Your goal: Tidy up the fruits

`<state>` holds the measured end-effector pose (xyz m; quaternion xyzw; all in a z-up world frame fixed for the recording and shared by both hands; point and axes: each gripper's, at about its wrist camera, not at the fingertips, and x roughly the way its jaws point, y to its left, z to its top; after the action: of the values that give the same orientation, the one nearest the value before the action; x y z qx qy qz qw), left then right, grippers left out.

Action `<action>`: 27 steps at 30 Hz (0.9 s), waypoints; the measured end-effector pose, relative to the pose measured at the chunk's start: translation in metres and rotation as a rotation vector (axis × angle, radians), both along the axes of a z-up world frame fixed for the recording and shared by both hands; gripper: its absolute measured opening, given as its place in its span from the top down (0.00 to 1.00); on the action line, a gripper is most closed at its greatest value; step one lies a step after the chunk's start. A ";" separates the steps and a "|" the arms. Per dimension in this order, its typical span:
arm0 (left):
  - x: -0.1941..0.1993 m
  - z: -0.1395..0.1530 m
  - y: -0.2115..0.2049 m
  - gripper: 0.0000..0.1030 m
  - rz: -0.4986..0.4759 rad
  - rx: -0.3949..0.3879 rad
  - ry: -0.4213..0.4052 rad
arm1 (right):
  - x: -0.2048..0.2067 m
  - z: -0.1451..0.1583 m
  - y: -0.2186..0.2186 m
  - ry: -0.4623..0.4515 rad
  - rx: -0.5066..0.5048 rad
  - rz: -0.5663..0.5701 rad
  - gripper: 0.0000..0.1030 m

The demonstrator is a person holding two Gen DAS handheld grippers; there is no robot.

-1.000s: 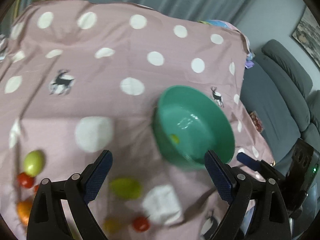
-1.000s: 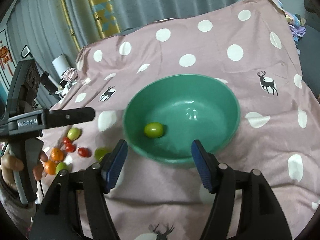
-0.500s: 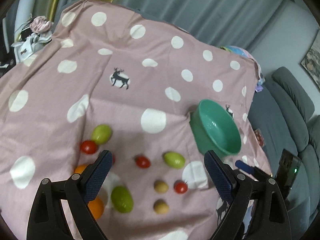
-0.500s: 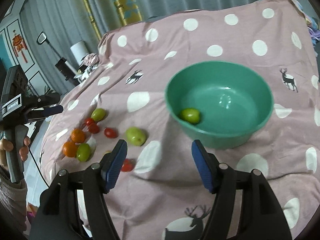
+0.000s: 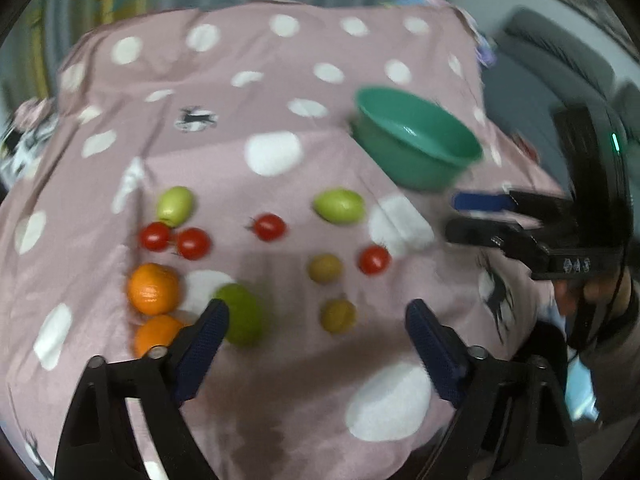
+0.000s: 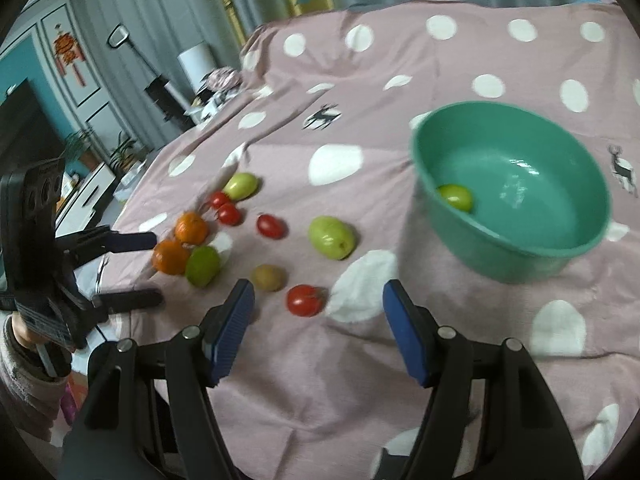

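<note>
A green bowl [image 6: 516, 224] stands on the pink spotted cloth [image 6: 400, 60] and holds one green fruit [image 6: 455, 197]. Loose fruit lies left of it: green fruits [image 6: 331, 237] [image 6: 203, 265], two oranges [image 6: 192, 227] [image 6: 171, 256], several red tomatoes [image 6: 305, 300] [image 6: 271, 226], a brown kiwi [image 6: 268, 277]. My right gripper [image 6: 318, 332] is open and empty, above the cloth near the tomato. My left gripper [image 5: 316, 340] is open and empty, above the fruit [image 5: 338, 315] near the cloth's front edge. The bowl [image 5: 416, 140] is far right in its view.
Each gripper shows in the other's view: the right one [image 5: 476, 216] at the right edge, the left one [image 6: 128, 268] at the left. A grey sofa [image 5: 560, 56] lies beyond the table's right side. Curtains, a cabinet and a TV stand at the left [image 6: 80, 80].
Both grippers have drawn back from the bowl and swung left toward the loose fruit. More of the fruit is in view now. Both stay open and empty.
</note>
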<state>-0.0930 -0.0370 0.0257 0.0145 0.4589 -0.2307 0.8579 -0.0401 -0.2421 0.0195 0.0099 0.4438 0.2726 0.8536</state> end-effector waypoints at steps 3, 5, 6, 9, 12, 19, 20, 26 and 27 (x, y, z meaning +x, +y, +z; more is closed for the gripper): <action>0.001 -0.010 -0.013 0.19 -0.042 0.012 0.023 | 0.002 -0.006 0.015 0.019 0.001 0.052 0.39; 0.002 -0.015 -0.016 0.20 -0.051 0.006 0.038 | 0.004 -0.010 0.028 0.031 -0.006 0.092 0.43; 0.003 -0.018 -0.018 0.22 -0.057 -0.002 0.047 | 0.005 -0.011 0.032 0.034 -0.009 0.108 0.46; 0.008 -0.024 -0.022 0.32 -0.066 -0.005 0.071 | 0.010 -0.018 0.047 0.053 -0.022 0.154 0.50; 0.013 -0.032 -0.023 0.32 -0.053 -0.007 0.098 | 0.019 -0.026 0.061 0.071 -0.043 0.188 0.58; 0.022 -0.045 -0.021 0.47 -0.033 -0.043 0.152 | 0.036 -0.041 0.086 0.104 -0.113 0.251 0.65; 0.023 -0.046 -0.021 0.49 -0.034 -0.047 0.157 | 0.038 -0.043 0.088 0.110 -0.123 0.254 0.67; 0.026 -0.053 -0.021 0.61 -0.046 -0.055 0.176 | 0.044 -0.054 0.098 0.123 -0.170 0.281 0.71; 0.027 -0.054 -0.022 0.62 -0.046 -0.053 0.174 | 0.045 -0.056 0.099 0.123 -0.187 0.281 0.73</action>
<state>-0.0660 -0.0591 -0.0281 -0.0178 0.5249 -0.2629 0.8094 0.0045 -0.1429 -0.0365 -0.1148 0.5156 0.3458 0.7755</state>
